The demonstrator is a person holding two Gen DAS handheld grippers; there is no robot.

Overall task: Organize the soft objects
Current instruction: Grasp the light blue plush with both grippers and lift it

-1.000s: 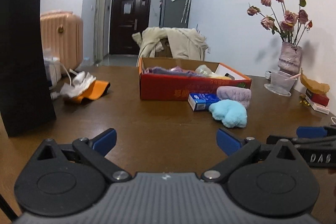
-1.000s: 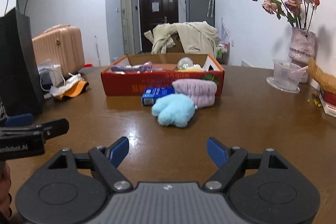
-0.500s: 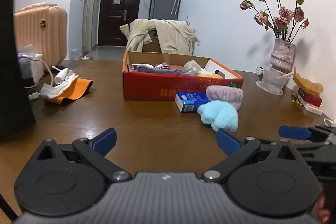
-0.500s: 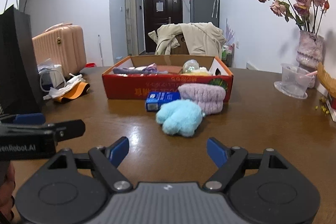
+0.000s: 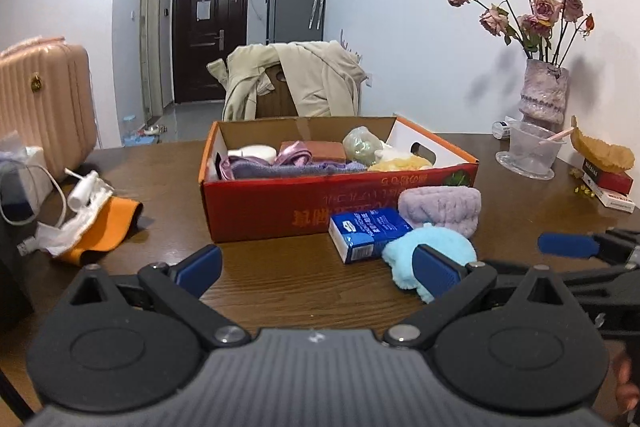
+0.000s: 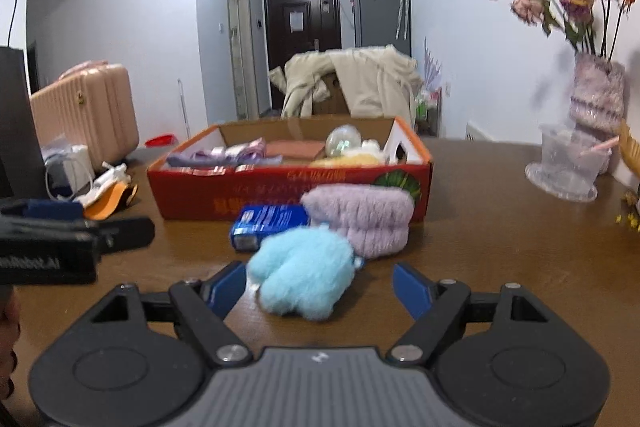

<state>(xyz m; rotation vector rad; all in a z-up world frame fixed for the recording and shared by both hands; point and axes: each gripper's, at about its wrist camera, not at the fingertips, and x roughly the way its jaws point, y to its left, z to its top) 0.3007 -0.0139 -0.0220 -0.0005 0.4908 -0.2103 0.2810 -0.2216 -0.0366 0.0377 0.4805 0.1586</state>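
A fluffy light-blue plush (image 6: 302, 273) lies on the brown table in front of a red cardboard box (image 6: 288, 195) that holds several soft items. Behind the plush rest a lilac fuzzy headband (image 6: 360, 219) and a small blue carton (image 6: 268, 221). My right gripper (image 6: 320, 287) is open, its blue fingertips either side of the plush's near end without pressing it. My left gripper (image 5: 318, 267) is open over bare table, left of the plush (image 5: 430, 259); its right finger overlaps the plush in view. The box (image 5: 320, 203), headband (image 5: 440, 205) and carton (image 5: 366, 233) lie beyond.
An orange cloth with white items (image 5: 92, 223) lies at the left. A vase of dried roses (image 5: 544, 99), a clear plastic cup (image 5: 528, 151) and small boxes (image 5: 608, 187) stand at the right. A black bag (image 6: 16, 123) stands far left; a chair draped with a coat (image 5: 292, 83) is behind the table.
Both grippers have moved forward toward the box; the plush, headband and carton look larger and nearer. The right fingertips now flank the blue plush. Both stay open.
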